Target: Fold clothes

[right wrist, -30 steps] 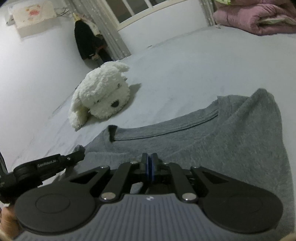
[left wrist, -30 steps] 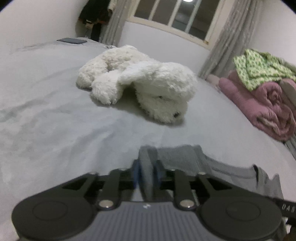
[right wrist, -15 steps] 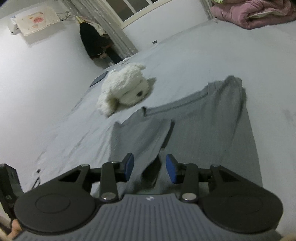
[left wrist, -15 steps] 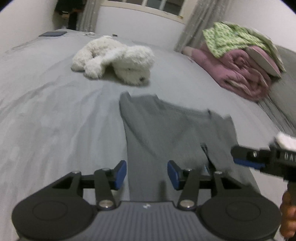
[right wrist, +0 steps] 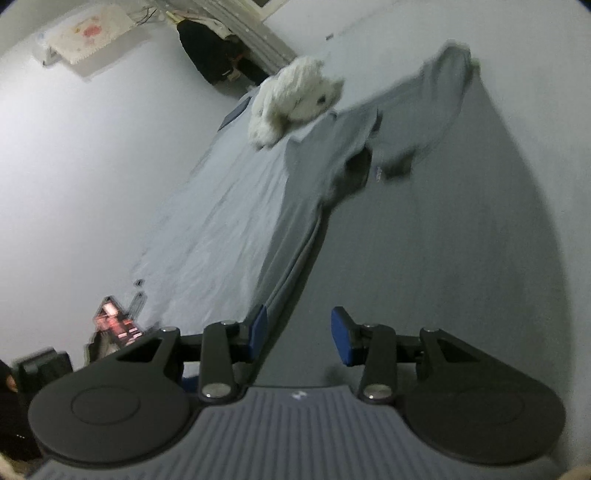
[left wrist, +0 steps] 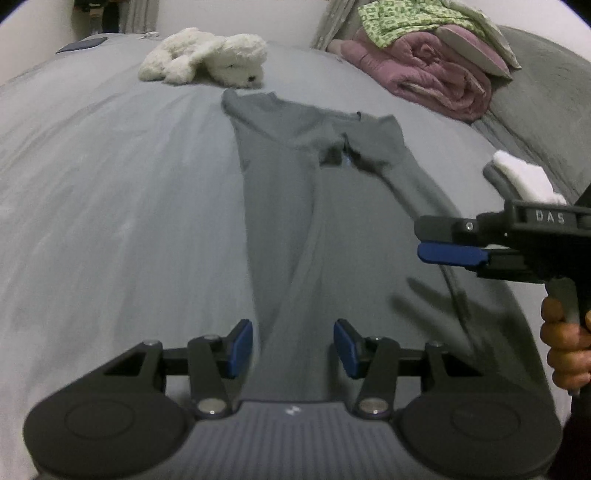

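Up close in the left wrist view, the left gripper (left wrist: 293, 349) fills the 6 o'clock edge, its blue-padded jaws spread wide with nothing between them, poised over the near end of a grey long-sleeved shirt (left wrist: 295, 206). That shirt lies lengthwise on a grey bedsheet (left wrist: 110, 184), running from 6 o'clock up toward 12, both sides folded inward so it forms a narrow band; the neckline sits at the far end with the sleeves overlapping just below it. At 3 o'clock the right gripper (left wrist: 452, 254) comes in from the side, held in a bare hand (left wrist: 565, 350), its blue pad turned toward the cloth. From its own camera the right gripper (right wrist: 299, 336) also stands wide and empty, above the shirt's near edge, though this view is tilted and blurred.

Beyond the collar, at 12 o'clock, rests a white plush dog (left wrist: 207, 57), close to the shirt. At 1 o'clock, well apart, sits a rolled pink quilt (left wrist: 424, 81) under a green patterned cloth (left wrist: 410, 18).

The shirt looks light, limp and non-slippery. It would likely sag unless pinched at both near hem corners through all layers, then carried toward the collar.
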`<state>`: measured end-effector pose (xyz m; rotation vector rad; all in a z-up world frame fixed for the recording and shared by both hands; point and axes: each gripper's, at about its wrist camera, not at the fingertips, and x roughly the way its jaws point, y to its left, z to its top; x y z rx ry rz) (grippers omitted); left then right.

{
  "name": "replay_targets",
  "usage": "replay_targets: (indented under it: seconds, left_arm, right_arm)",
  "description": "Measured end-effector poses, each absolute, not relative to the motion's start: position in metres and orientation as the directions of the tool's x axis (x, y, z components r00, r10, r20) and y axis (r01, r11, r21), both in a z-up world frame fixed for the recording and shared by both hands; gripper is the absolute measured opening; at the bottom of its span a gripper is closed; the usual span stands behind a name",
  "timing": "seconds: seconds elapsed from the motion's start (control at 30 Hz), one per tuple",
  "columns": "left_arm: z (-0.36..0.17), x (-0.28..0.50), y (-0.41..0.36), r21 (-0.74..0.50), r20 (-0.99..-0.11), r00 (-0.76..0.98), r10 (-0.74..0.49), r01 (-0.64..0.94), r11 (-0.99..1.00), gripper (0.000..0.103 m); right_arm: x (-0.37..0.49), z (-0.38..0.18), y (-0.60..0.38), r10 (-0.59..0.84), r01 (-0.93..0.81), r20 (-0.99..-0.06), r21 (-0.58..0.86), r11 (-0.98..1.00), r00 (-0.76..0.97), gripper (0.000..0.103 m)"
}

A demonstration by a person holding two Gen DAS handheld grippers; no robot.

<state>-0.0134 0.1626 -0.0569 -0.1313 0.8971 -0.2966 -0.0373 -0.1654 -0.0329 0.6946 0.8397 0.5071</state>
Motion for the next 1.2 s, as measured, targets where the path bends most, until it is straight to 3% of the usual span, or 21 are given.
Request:
replay_targets:
  seconds: [0.1, 0.23, 0.33, 0.5, 0.57, 0.73, 0.8, 0.87, 1.07, 1.2]
  left_arm:
    - [-0.059, -0.044, 0.171, -0.226, -0.761, 0.579, -0.293, 0.186, 0.956, 0.033]
    - [-0.06, -0.074, 0.178, -0.238, -0.744, 0.608, -0.277, 0.146, 0.96, 0.011]
    - [-0.052, -0.09, 0.174, -0.215, -0.713, 0.655, -0.249, 0.133, 0.967, 0.008]
    - [-0.033, -0.107, 0.164, -0.195, -0.665, 0.7, -0.261, 0.176, 0.965, 0.007]
    - [-0.029, -0.11, 0.161, -0.19, -0.659, 0.701, -0.273, 0.197, 0.962, 0.007]
    - [-0.028, -0.119, 0.153, -0.191, -0.659, 0.679, -0.323, 0.264, 0.945, 0.008]
    - [-0.031, -0.123, 0.149, -0.187, -0.667, 0.663, -0.34, 0.292, 0.938, 0.008]
    - [-0.036, -0.126, 0.146, -0.195, -0.677, 0.642, -0.358, 0.313, 0.929, 0.01]
    - [-0.053, -0.131, 0.128, -0.262, -0.737, 0.457, -0.499, 0.487, 0.833, 0.015]
    - [-0.05, -0.14, 0.129, -0.268, -0.717, 0.468, -0.516, 0.499, 0.825, 0.021]
  right_arm:
    - [-0.057, -0.05, -0.16, 0.702, -0.131, -0.458, 0.781, 0.611, 0.545, 0.043]
    - [-0.071, -0.067, -0.141, 0.745, -0.118, -0.452, 0.813, 0.571, 0.49, 0.031]
    - [-0.078, -0.07, -0.123, 0.778, -0.147, -0.436, 0.824, 0.547, 0.453, 0.025]
    - [-0.088, -0.073, -0.094, 0.825, -0.185, -0.433, 0.834, 0.519, 0.363, 0.02]
    - [-0.093, -0.077, -0.086, 0.847, -0.184, -0.424, 0.849, 0.495, 0.32, 0.013]
    - [-0.108, -0.074, -0.079, 0.876, -0.199, -0.429, 0.859, 0.471, 0.222, 0.011]
    - [-0.111, -0.067, -0.086, 0.87, -0.203, -0.446, 0.85, 0.485, 0.209, 0.013]
    - [-0.112, -0.06, -0.098, 0.858, -0.191, -0.461, 0.843, 0.503, 0.226, 0.024]
    - [-0.095, -0.047, -0.143, 0.805, -0.093, -0.465, 0.843, 0.53, 0.369, 0.034]
    - [-0.083, -0.051, -0.16, 0.786, -0.015, -0.437, 0.87, 0.492, 0.437, 0.037]
